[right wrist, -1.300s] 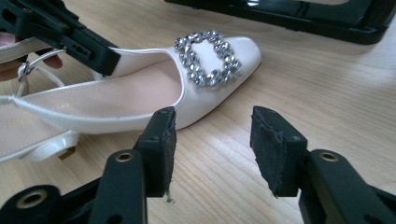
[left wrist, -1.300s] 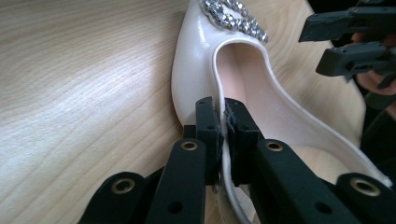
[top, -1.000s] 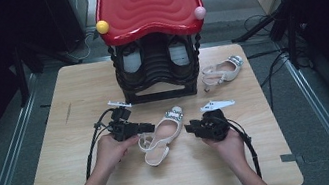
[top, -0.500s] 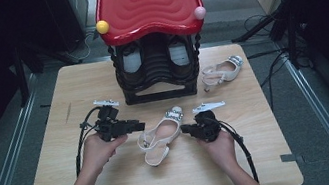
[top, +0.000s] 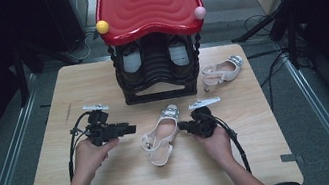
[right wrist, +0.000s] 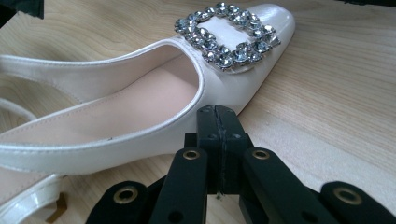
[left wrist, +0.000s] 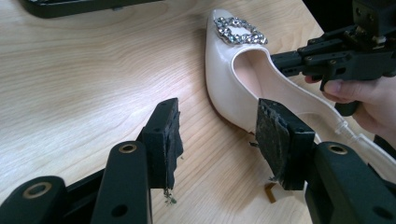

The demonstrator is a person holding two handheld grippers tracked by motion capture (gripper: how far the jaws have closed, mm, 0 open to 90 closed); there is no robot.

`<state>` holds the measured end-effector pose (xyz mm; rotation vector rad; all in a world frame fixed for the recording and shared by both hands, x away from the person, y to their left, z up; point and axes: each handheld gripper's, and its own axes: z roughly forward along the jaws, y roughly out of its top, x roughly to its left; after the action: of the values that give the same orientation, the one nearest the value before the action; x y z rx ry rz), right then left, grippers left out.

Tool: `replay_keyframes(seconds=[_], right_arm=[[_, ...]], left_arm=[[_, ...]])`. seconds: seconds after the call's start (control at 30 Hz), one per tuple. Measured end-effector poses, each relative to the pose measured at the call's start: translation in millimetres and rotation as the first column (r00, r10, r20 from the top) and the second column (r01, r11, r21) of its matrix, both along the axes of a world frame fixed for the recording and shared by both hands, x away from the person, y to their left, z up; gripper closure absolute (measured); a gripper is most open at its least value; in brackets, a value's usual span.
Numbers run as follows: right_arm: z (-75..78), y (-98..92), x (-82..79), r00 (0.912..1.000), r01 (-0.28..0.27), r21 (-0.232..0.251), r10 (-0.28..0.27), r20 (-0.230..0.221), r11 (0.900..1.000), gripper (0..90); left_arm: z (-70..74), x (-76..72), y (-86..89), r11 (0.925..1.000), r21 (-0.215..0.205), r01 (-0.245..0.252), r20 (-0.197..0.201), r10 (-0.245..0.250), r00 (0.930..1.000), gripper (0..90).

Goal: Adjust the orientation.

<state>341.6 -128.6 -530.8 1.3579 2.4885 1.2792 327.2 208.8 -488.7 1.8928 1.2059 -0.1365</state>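
A cream slingback shoe [top: 162, 133] with a rhinestone buckle [right wrist: 227, 35] lies on the wooden table [top: 116, 181], toe pointing away from me. My left gripper [top: 133, 127] is to its left, level with it and pointing right. Its jaws [left wrist: 219, 126] have just been opening and stand open with nothing between them; the shoe [left wrist: 233, 88] lies just ahead. My right gripper [top: 181, 126] is at the shoe's right side. Its pads [right wrist: 217, 114] are shut together on nothing, their tips right against the shoe's side [right wrist: 140, 107] below the buckle.
A black shoe rack [top: 157, 73] under a red wavy top [top: 147, 4] stands at the back centre. A second cream shoe [top: 222, 70] lies to the right of the rack. Cables trail from both grippers toward me.
My left gripper has drawn back to the left, away from the shoe, with its jaws wider. The right gripper has shifted slightly toward the shoe's side.
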Motion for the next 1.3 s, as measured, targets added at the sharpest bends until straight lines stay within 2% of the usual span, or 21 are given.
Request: replay_keyframes(seconds=[0.1,0.27,0.53,0.7,0.8,1.07,1.3], right_arm=[[1.7,3.1,3.8,0.9999,-0.010,-0.015,0.009,-0.004,1.000,90.0],[2.1,8.2,10.1,0.9996,-0.023,-0.009,0.023,-0.017,1.000,90.0],[2.8,20.6,16.1,0.9988,-0.049,-0.015,0.049,-0.006,0.999,90.0],[4.6,24.7,20.0,0.9978,-0.067,-0.044,0.067,-0.001,0.997,89.2],[7.1,21.1,21.8,0.9975,-0.071,-0.034,0.071,0.000,0.997,84.6],[21.9,1.6,18.1,0.9971,-0.045,-0.022,0.046,0.061,0.999,72.0],[32.6,-27.2,15.9,0.9961,0.009,-0.014,-0.008,0.088,1.000,70.3]], left_arm=[[-1.4,-2.5,3.6,1.0000,0.006,-0.007,-0.001,0.007,1.0000,49.7],[-3.9,-6.9,9.0,0.9995,0.020,-0.023,-0.009,0.024,0.9997,48.0],[-6.2,-12.9,17.7,0.9980,0.036,-0.053,-0.009,0.053,0.9986,47.0],[-7.8,-14.1,19.2,0.9973,0.045,-0.058,-0.011,0.059,0.9982,46.5],[-9.2,-13.2,18.5,0.9971,0.055,-0.052,-0.012,0.053,0.9985,46.3],[-10.1,-9.9,14.7,0.9975,0.060,-0.037,-0.008,0.038,0.9992,45.6],[-11.0,-5.1,7.0,0.9979,0.064,-0.015,-0.011,0.016,0.9998,45.6]])
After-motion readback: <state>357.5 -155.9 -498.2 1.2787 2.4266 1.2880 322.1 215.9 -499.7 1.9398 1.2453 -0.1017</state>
